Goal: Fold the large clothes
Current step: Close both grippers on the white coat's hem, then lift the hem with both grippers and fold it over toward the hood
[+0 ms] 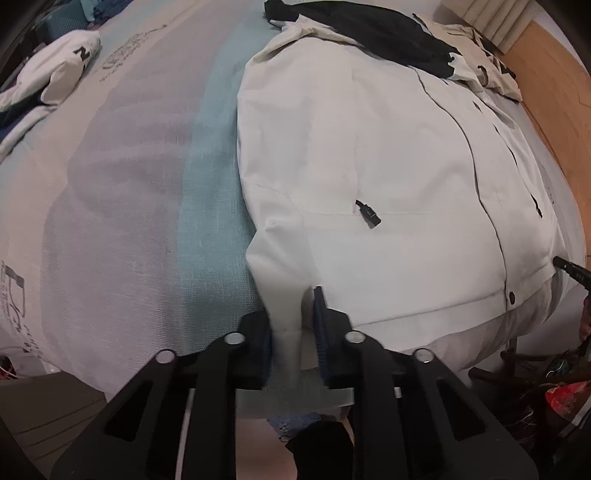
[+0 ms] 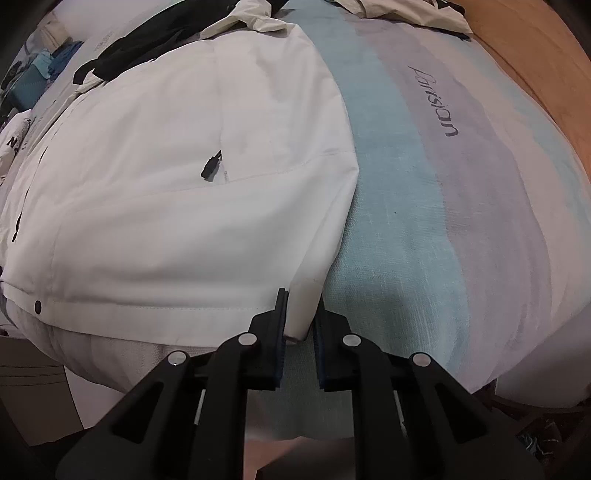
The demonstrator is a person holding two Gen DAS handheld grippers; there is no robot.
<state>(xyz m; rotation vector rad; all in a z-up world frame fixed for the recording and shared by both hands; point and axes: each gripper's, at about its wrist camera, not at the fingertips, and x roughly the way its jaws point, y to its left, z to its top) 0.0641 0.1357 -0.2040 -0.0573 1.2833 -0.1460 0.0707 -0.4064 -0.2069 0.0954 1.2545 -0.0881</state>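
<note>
- Your white jacket (image 1: 369,166) lies spread flat, front up, on the bed (image 1: 129,184), with its hem toward you at the near edge of the mattress.
- Your left tongs (image 1: 295,332) are nearly shut on the jacket's bottom corner, at the left end of the hem; white fabric sits pinched between the two pads.
- Your right tongs (image 2: 299,325) are also nearly shut, gripping the opposite hem corner, with a fold of white cloth between the pads.
- Both tongs point steeply down at the bed edge.
- A black zipper pull (image 1: 367,213) rests on the jacket's chest panel, and a dark snap button (image 1: 511,296) sits near the hem by the front placket.
- A black garment (image 1: 369,33) is draped across the jacket's collar end at the far side.
- The striped bedsheet (image 2: 424,203) runs teal, lilac and pale, with the printed word "Parisian" (image 2: 436,101) beside the jacket's right edge.
- Another white garment (image 1: 48,77) with dark lettering lies bunched on the bed, well apart to the left.
</note>
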